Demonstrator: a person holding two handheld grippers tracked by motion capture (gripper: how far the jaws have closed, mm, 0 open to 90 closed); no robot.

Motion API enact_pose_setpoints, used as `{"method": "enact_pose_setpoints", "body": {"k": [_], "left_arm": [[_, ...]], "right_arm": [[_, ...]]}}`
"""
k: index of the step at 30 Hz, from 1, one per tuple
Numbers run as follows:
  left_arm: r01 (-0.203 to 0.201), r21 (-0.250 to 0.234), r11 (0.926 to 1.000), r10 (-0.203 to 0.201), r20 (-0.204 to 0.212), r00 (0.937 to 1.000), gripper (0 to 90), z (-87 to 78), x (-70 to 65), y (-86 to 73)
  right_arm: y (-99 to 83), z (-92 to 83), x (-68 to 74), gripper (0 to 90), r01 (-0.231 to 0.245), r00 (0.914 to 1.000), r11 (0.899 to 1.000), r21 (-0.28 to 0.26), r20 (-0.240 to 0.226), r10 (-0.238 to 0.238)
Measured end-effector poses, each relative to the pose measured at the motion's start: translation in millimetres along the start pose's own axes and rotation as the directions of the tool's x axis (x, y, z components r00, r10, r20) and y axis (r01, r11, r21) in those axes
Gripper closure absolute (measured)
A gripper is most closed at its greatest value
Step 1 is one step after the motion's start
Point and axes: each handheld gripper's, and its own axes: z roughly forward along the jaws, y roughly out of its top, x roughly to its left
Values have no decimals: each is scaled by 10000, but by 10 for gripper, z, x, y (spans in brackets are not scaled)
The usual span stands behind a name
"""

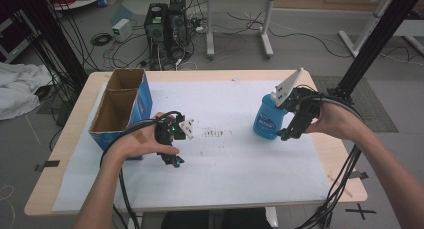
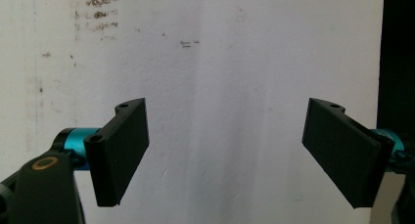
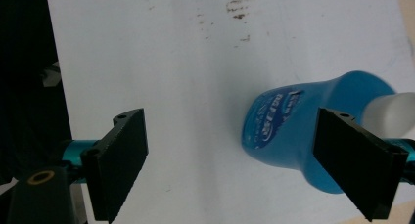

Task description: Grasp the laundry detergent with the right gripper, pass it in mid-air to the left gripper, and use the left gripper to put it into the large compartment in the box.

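A blue plastic bottle (image 1: 266, 119) with a white cap stands on the white paper at the table's right. My right gripper (image 1: 292, 121) is just right of it and open. In the right gripper view the bottle (image 3: 298, 121) sits close against the right jaw, partly behind it, and the gripper (image 3: 235, 165) has white paper under its gap. My left gripper (image 1: 172, 144) hovers open over the paper beside the box, at the table's left. The left gripper (image 2: 230, 155) holds nothing; bare paper lies between its jaws.
An open cardboard box (image 1: 120, 109) with blue sides stands at the table's left, split into two compartments. White paper (image 1: 225, 174) covers the tabletop, with dark smudges (image 1: 215, 134) near its middle. Computer towers (image 1: 167, 26) and cables lie on the floor beyond.
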Motion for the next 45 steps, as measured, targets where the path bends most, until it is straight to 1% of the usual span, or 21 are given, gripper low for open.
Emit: {"method": "enact_pose_setpoints", "body": {"k": [5,9,12,13,17,18,23,24,25,26,31,33,34,35,37,38,39,40,43,44,45], "left_arm": [[-7,1,10000,7,-2,10000,176,0,5,-2],[-19,10,10000,19,24,10000,176,-5,4,-2],[-5,21,10000,5,35,10000,176,-7,5,-4],[10,-6,10000,-10,32,10000,176,-10,3,-4],[-23,-9,10000,23,24,10000,176,-10,3,-6],[-13,2,10000,13,50,10000,176,-9,2,-8],[4,-40,10000,-4,47,10000,176,-13,5,-11],[4,-40,10000,-4,47,10000,176,-13,5,-11],[-4,-29,10000,4,46,10000,176,-13,5,-2],[-1,-33,10000,1,59,10000,176,-12,2,3],[1,-48,10000,-1,54,10000,176,-8,-9,8],[-23,-25,10000,24,20,10000,176,-11,-4,5],[-19,-30,10000,19,8,10000,176,-10,-5,5],[-19,-30,10000,19,8,10000,176,-10,-5,5],[1,-26,10000,-1,18,10000,176,-11,-10,7],[1,-26,10000,-1,18,10000,176,-11,-10,7],[-30,-55,10000,30,27,10000,176,-11,-14,11],[-31,-54,10000,31,28,10000,176,-11,-14,12],[-56,10,10000,55,52,10000,176,-10,-12,17],[-52,-12,10000,52,42,10000,176,-10,-15,18],[-80,-33,10000,80,45,10000,176,-10,-14,17]], "right_arm": [[-66,78,44,127,-242,9997,9997,69,-15,243],[-156,158,69,127,-750,9972,9971,100,50,750],[-171,168,71,127,-846,9964,9963,137,56,845],[-233,201,64,127,-1238,9921,9912,468,267,1227],[-253,203,61,127,-1409,9897,9886,524,338,1393],[-313,201,69,127,-1800,9832,9818,607,426,1776],[-409,206,61,127,-2286,9727,9715,620,551,2254],[-409,206,61,127,-2286,9727,9715,620,551,2254],[-449,207,36,127,-2606,9642,9632,663,684,2562],[-449,207,36,127,-2606,9642,9632,663,684,2562],[-510,221,7,127,-3117,9483,9465,838,907,3042],[-523,226,4,127,-3187,9458,9438,882,955,3104],[-557,238,-9,127,-3386,9382,9369,872,1067,3292],[-571,246,-18,127,-3486,9342,9337,818,1105,3391],[-571,246,-18,127,-3486,9342,9337,818,1105,3391],[-591,254,-30,127,-3583,9299,9307,735,1167,3488],[-591,254,-30,127,-3583,9299,9307,735,1167,3488],[-635,288,-61,127,-3696,9237,9284,387,1238,3625],[-644,299,-68,127,-3727,9212,9275,276,1312,3663],[-676,331,-104,127,-3891,9100,9211,-102,1515,3860],[-690,344,-121,127,-3920,9070,9195,-286,1552,3915]]}}
